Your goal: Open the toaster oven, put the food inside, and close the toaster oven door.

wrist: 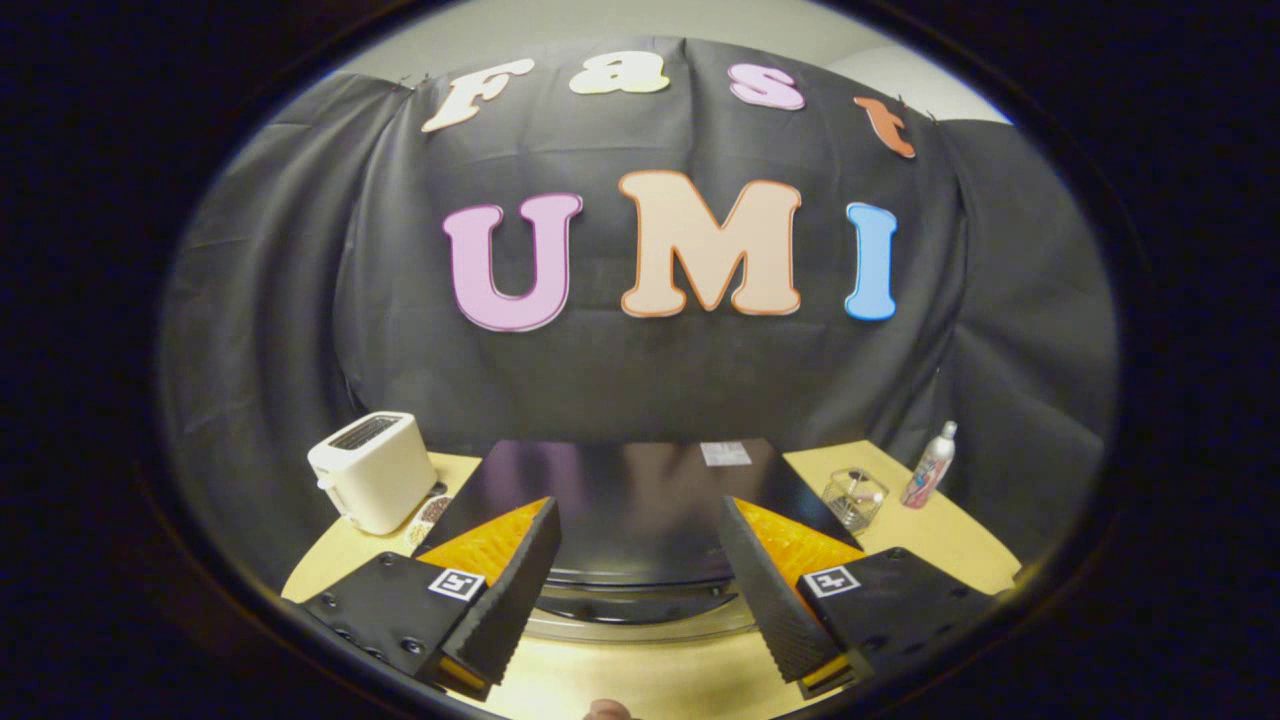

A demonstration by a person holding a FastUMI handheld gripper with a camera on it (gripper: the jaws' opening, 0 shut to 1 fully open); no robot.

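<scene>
Black cloth closes off the back of the booth, and in front of it a pale wooden surface (640,680) carries everything. At its middle sits the oven (630,500), a black box seen from above and in front: its glossy top fills the space beyond the fingers, and the rounded front edge, probably the door handle, lies low between them. The door looks closed, so the task seems to be at its very start.

The gripper (640,590) hangs above the oven's front with its fingers spread wide and nothing between them. That height and spread suit a drop onto the handle, which would need the fingers brought down and in toward the front edge.

Left of the oven stands a white toaster (372,470), with a small speckled item (428,518) just beside its base, too small to identify; it may be the food. To the right are a clear glass holder (855,497) with small things in it and, farther out, a spray bottle (931,465). All stand off to the sides, so nothing appears to block the door swinging down toward the viewer
</scene>
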